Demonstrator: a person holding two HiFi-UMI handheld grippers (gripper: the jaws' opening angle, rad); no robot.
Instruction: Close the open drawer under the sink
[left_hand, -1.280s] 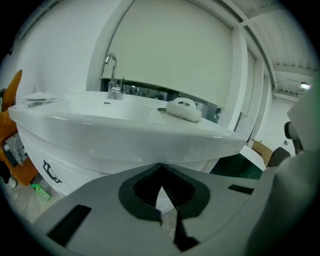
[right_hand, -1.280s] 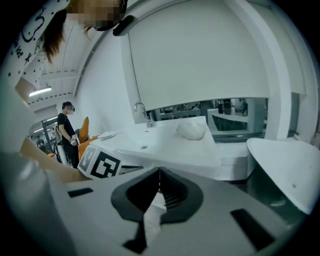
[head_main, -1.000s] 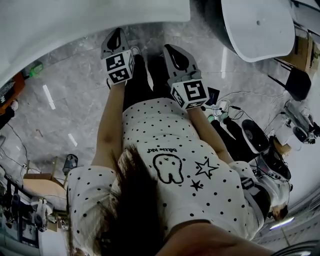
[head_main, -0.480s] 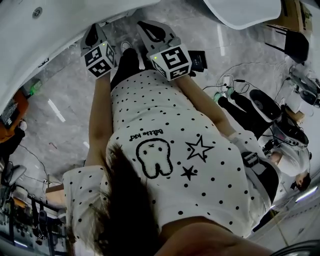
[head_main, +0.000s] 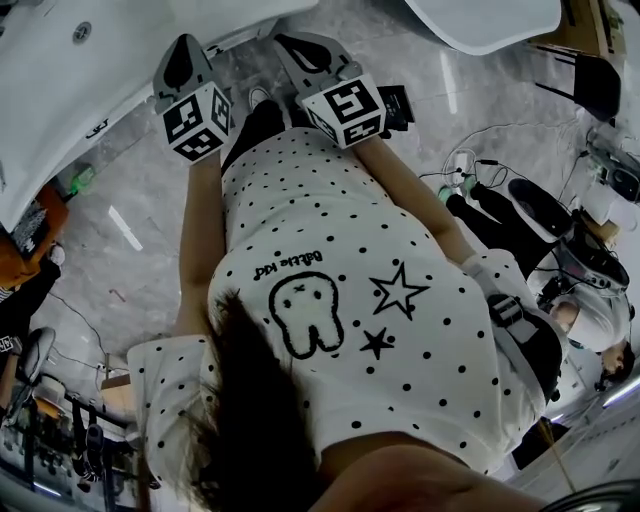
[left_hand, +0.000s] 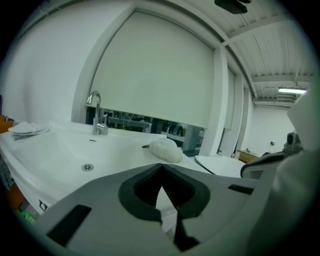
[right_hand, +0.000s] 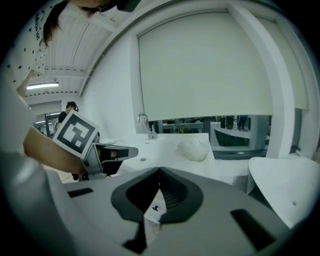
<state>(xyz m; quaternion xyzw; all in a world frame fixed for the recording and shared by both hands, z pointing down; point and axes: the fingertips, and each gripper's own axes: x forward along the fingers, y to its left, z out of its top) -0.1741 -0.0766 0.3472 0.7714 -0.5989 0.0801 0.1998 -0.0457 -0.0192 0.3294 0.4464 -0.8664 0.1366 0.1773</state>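
Left claw (left_hand: 161, 167) is pinched tight, pads meeting at the tip, nothing caught between them. Right claw (right_hand: 159, 172) is the same: jaws together, empty. I'm holding both out in front of me, side by side, tilted a little downward, and they're apart from each other, not touching.

Looking along the left claw, I've got the white sink (left_hand: 60, 147) spread out ahead, sunk into the bench (left_hand: 135, 155). The faucet (left_hand: 96, 112) stands upright at the back edge of the bench, and the drain (left_hand: 88, 167) sits in the bottom of the basin. A soft white lump (left_hand: 166, 149) lies on the bench to the right of the basin. Over at the left end of the bench there's a pale folded thing (left_hand: 25, 129); I can't make out what it is. A big pale blind (left_hand: 160, 70) fills the window behind it all.

From the right claw's side, I see the left one's marker cube (right_hand: 76, 132) off to my left, nearer the front edge of the bench. A second white rounded fixture (right_hand: 287, 192) sits to the right, clear of the bench.

From my head camera, both claws poke out past my dotted shirt (head_main: 350, 300) over the grey marble floor (head_main: 130, 200), the left one just at the sink's front edge. Cables (head_main: 470, 160) trail on the floor to my right.

The drawer belongs under this sink, below the bench's front edge, and that edge hides it from every view; I can't tell how it stands.
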